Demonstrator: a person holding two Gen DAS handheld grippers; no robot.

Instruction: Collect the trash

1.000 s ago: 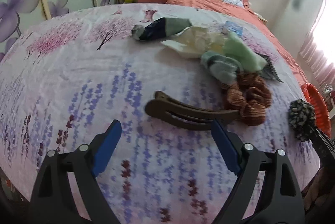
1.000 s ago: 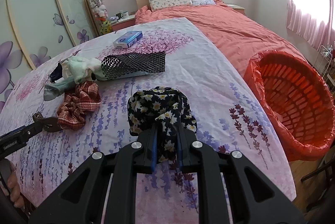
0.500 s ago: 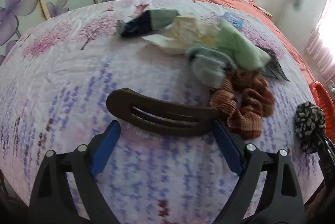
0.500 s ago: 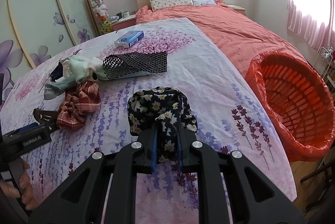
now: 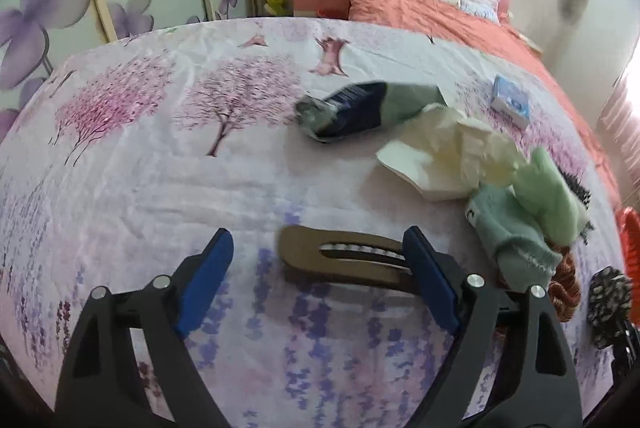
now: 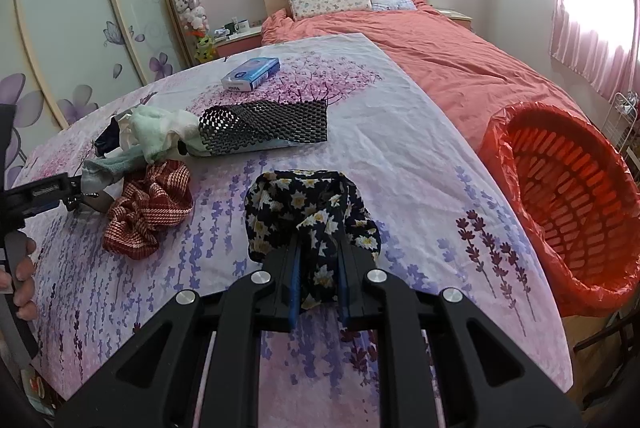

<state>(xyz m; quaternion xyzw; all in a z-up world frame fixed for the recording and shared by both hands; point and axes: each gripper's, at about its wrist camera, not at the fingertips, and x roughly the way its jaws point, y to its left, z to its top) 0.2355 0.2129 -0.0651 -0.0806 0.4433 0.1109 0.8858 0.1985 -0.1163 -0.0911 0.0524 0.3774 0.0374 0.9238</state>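
The left gripper (image 5: 318, 260) has its jaws wide apart, with the brown plastic hair clip (image 5: 344, 260) lying flat on the surface between them, against the right-hand one. The right gripper (image 6: 318, 278) has its jaws clamped on the dark floral fabric scrunchie (image 6: 308, 207).

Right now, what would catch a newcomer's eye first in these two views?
The right gripper pinches a dark floral scrunchie above the floral tablecloth, with a red basket waiting at the table's right edge. The left gripper, open, straddles a brown hair clip.
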